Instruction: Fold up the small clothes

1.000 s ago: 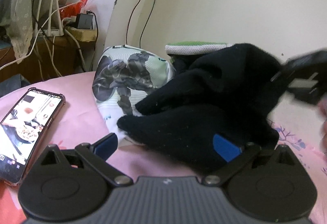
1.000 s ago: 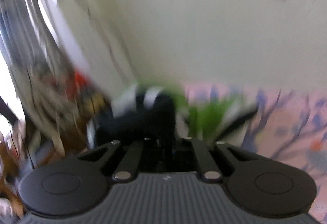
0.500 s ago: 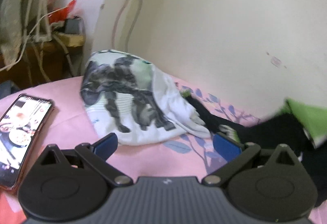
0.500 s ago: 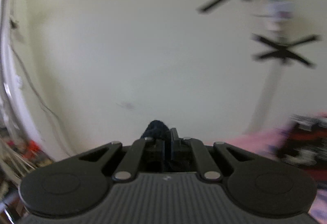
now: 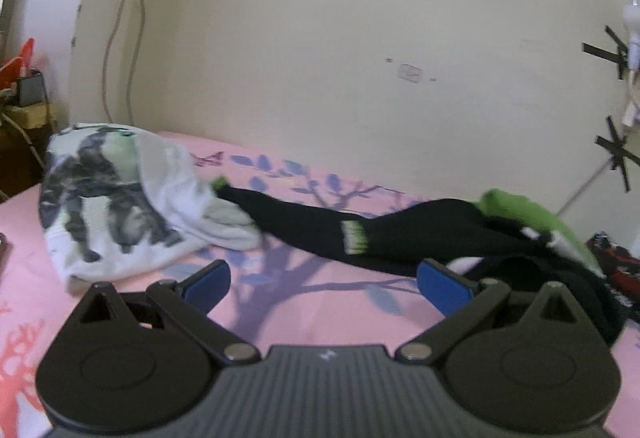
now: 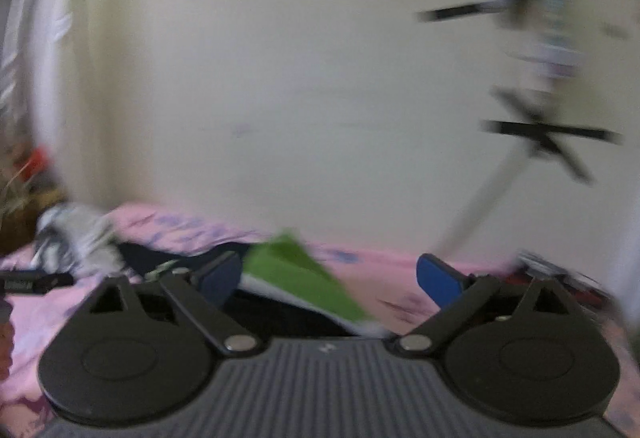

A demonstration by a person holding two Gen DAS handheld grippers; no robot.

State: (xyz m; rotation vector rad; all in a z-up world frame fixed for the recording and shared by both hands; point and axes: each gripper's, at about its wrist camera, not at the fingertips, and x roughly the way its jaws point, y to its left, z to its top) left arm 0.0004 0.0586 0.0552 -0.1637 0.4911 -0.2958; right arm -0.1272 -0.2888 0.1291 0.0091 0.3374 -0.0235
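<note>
1. Blue pads are seen on the left gripper (image 5: 323, 284), whose jaws stand wide apart with nothing between them but bare pink sheet (image 5: 304, 302); it is angled gently downward over the near part of the bed.
2. Blue pads are likewise seen on the right gripper (image 6: 329, 278), whose jaws have just been opening and now stand wide apart; the green cloth (image 6: 304, 278) lies in the gap under them, and no pad is seen pressing on it.
3. Just beyond the left gripper, a black sock (image 5: 320, 226) is laid out long across the sheet, its green-and-white striped cuff (image 5: 354, 236) about midway along what is seen.
4. The far left end of that sock touches a white printed garment (image 5: 116, 198), which is bunched at the left of the bed near the wall (image 5: 340, 58).
5. To the right, the black fabric runs into a heap topped by the green cloth (image 5: 532, 218), and more black fabric is trailed toward the near right, beside the left gripper's right finger.
6. A red-and-black item (image 5: 616, 266) is partly seen at the far right edge of the bed; what it is cannot be told.
7. No container is shown; the clothes lie loose on the floral pink sheet.
8. The right wrist view is blurred, so finer detail of the green cloth cannot be made out.
</note>
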